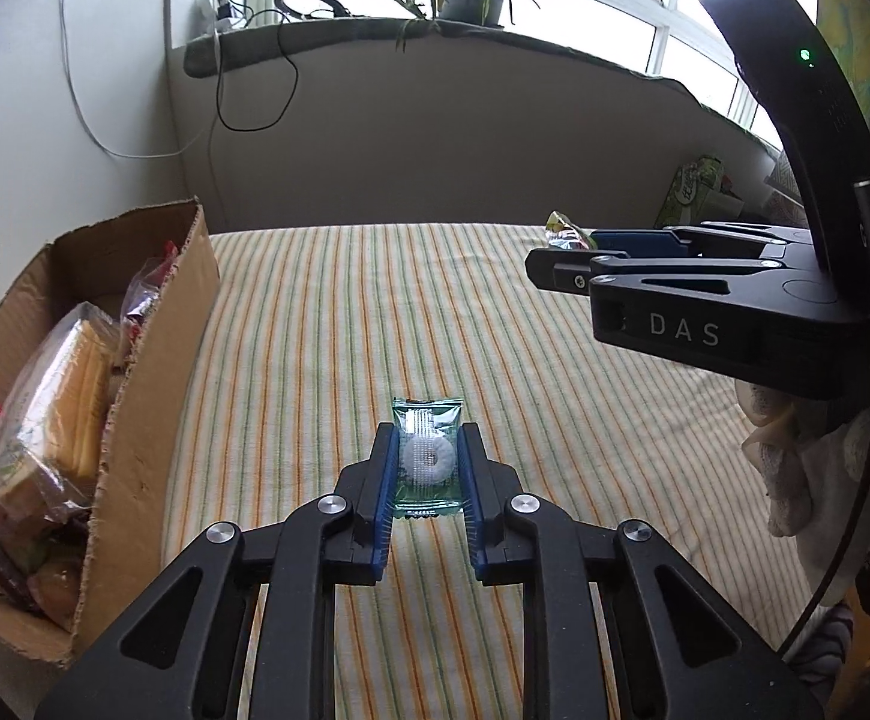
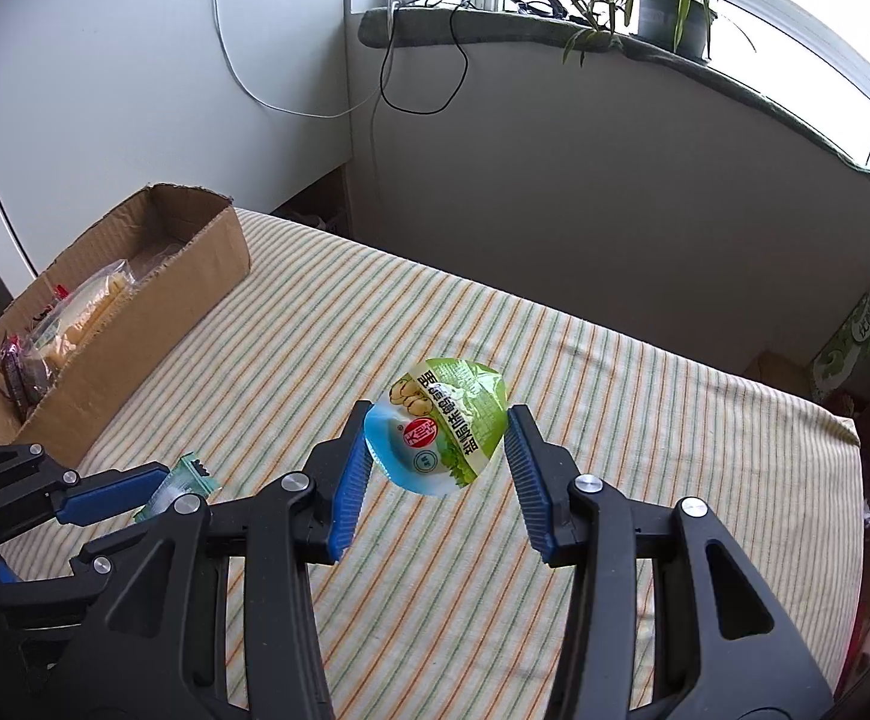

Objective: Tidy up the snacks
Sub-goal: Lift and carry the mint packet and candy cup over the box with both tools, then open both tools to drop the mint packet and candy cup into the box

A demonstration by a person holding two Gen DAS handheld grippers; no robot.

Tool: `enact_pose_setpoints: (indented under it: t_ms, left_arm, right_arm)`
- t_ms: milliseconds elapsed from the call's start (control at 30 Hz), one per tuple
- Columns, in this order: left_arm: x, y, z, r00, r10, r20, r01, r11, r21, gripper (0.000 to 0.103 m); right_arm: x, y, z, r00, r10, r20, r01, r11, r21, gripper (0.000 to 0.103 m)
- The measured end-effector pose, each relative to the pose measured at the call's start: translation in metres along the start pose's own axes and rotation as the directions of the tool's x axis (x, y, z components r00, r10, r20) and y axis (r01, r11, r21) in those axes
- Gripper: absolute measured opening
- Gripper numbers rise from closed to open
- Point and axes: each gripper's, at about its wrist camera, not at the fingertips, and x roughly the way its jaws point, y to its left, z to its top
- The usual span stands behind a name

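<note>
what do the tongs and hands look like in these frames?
Both tongs, left and right, are matte black linkage frames with silver pivot screws and ribbed blue pads. The right one's body carries white "DAS" lettering, a curved black mount with a green light and a black cable. The hand beneath wears a whitish knit glove.

Matt corrugated cardboard box (image 2: pixel 135 300) at nine o'clock, striped woven cloth (image 2: pixel 555 480) beneath, glossy plastic-film cup lid (image 2: pixel 441 420), clear crinkled candy wrapper (image 1: pixel 428 456).
</note>
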Motion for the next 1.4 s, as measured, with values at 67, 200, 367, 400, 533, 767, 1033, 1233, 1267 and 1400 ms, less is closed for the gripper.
enact_pose_setpoints:
  t_ms: [67,200,367,400,533,767,1033,1233,1267,1400]
  left_arm:
    - [-0.009,0.003,0.002,1.000,-0.006,0.017,0.006,1.000,-0.002,0.018]
    - [-0.028,0.013,0.006,0.998,-0.001,0.057,0.001,1.000,-0.010,0.018]
    - [-0.046,0.033,0.009,0.995,0.014,0.096,-0.011,0.999,-0.035,0.018]
    - [-0.049,0.040,0.010,0.995,0.019,0.103,-0.015,0.999,-0.040,0.018]
    - [-0.061,0.063,0.013,0.991,0.041,0.126,-0.032,0.997,-0.069,0.018]
    - [-0.078,0.114,0.015,0.985,0.083,0.153,-0.063,0.989,-0.131,0.018]
    - [-0.081,0.164,0.024,0.979,0.126,0.161,-0.097,0.980,-0.176,0.018]
    - [-0.069,0.190,0.036,0.982,0.119,0.149,-0.089,0.976,-0.198,0.018]
    - [-0.067,0.194,0.039,0.982,0.120,0.146,-0.090,0.976,-0.198,0.018]
    - [-0.058,0.204,0.044,0.983,0.127,0.133,-0.099,0.974,-0.203,0.018]
  right_arm:
    - [-0.006,0.009,0.004,1.000,0.000,0.006,0.000,1.000,-0.015,0.046]
    - [-0.015,0.027,0.012,1.000,0.002,0.021,-0.001,0.999,-0.039,0.046]
    - [-0.021,0.052,0.021,0.999,0.022,0.034,-0.021,0.998,-0.053,0.046]
    - [-0.021,0.058,0.023,0.999,0.028,0.035,-0.026,0.998,-0.057,0.046]
    - [-0.020,0.083,0.034,0.998,0.051,0.041,-0.048,0.996,-0.077,0.046]
    - [-0.009,0.126,0.058,0.995,0.084,0.049,-0.079,0.991,-0.109,0.046]
    - [0.013,0.160,0.080,0.991,0.132,0.032,-0.128,0.985,-0.113,0.046]
    - [0.035,0.179,0.091,0.989,0.145,0.011,-0.143,0.982,-0.121,0.046]
    - [0.039,0.182,0.093,0.989,0.146,0.007,-0.144,0.982,-0.122,0.046]
    - [0.051,0.186,0.099,0.989,0.145,-0.003,-0.144,0.982,-0.119,0.046]
